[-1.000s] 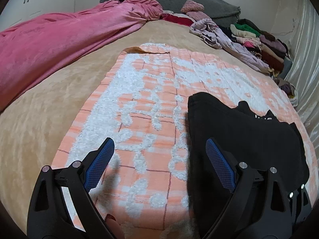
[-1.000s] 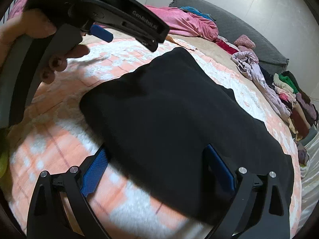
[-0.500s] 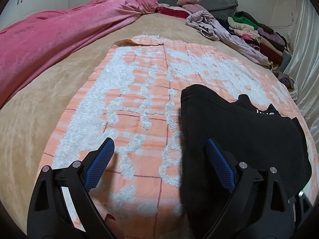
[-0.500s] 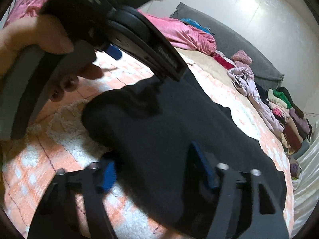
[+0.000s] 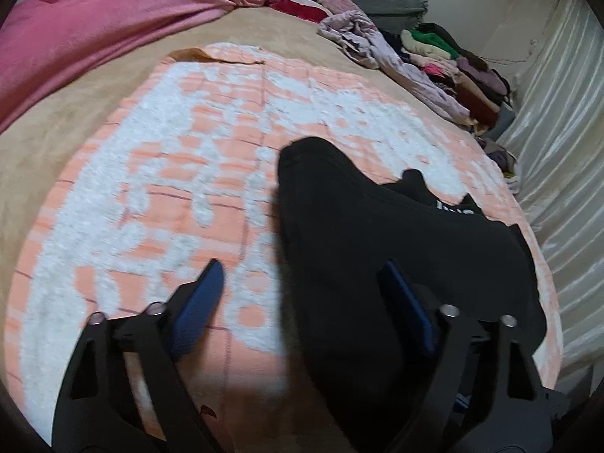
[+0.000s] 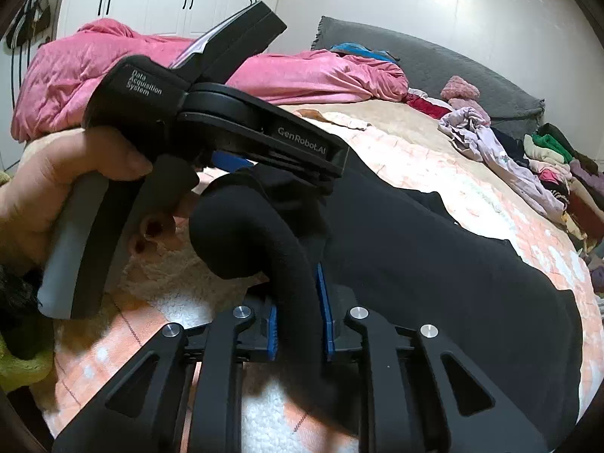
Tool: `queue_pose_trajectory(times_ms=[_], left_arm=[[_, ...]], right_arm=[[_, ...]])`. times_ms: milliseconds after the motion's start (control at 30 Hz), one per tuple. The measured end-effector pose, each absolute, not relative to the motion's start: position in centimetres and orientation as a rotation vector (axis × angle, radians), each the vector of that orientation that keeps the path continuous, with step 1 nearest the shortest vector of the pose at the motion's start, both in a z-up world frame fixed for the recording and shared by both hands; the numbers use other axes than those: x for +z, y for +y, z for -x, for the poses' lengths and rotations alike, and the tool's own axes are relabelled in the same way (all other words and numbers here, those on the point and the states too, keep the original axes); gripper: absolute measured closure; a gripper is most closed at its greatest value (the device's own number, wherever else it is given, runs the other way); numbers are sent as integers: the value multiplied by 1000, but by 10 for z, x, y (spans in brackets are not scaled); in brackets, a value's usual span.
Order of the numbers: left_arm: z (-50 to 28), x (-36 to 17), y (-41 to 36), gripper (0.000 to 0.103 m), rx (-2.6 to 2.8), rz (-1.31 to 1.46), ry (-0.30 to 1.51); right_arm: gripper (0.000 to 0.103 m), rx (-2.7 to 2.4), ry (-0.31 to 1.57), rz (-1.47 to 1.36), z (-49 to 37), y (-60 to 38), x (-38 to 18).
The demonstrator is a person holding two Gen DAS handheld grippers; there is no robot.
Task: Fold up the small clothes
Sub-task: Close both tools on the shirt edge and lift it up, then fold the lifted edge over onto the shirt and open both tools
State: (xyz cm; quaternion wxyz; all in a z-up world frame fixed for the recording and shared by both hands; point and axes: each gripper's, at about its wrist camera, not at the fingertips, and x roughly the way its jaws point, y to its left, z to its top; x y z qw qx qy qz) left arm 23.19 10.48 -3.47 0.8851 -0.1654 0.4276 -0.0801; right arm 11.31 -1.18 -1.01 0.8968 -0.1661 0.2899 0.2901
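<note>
A black garment [image 5: 377,234] lies on an orange-and-white checked blanket [image 5: 170,173] on the bed. My left gripper [image 5: 302,287] is open just above the garment's near left edge, one blue pad over the blanket, the other over the black cloth. My right gripper [image 6: 298,309] is shut on a bunched fold of the black garment [image 6: 434,264] at its near edge and lifts it. The left gripper's body [image 6: 211,128], held in a hand, sits right above that fold in the right wrist view.
A pink duvet [image 5: 98,26] lies along the far left of the bed. A row of piled clothes [image 5: 445,60] runs along the far right edge beside a pale curtain [image 5: 558,143]. A grey headboard cushion [image 6: 434,68] and white wardrobe doors [image 6: 151,0] stand behind.
My right gripper has closed on the garment's near edge and raised a fold. My left gripper has moved lower and closer to the garment, still open.
</note>
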Motion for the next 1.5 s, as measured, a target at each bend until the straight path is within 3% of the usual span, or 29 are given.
queue_pose_trajectory(times_ms=[200,333,400,900,1500], left_arm=[[-234,-38,88,57,-249,373,917],[-234,-36,78,82,-245,372,919],[-232,-32,76,85,-229,376,914],[-220,27,33,88,-131,293,899],[-240,72,-119,88,-170,108,907]], right_arm=[[88,606,603,332,-111,-14,-9],[89,611,601,308,-113,-19,-9],[90,616,598,289,-112,-23,-7],[95,602,508,145,-90,-80,22],[96,489,477,-176,-77,-220,35]])
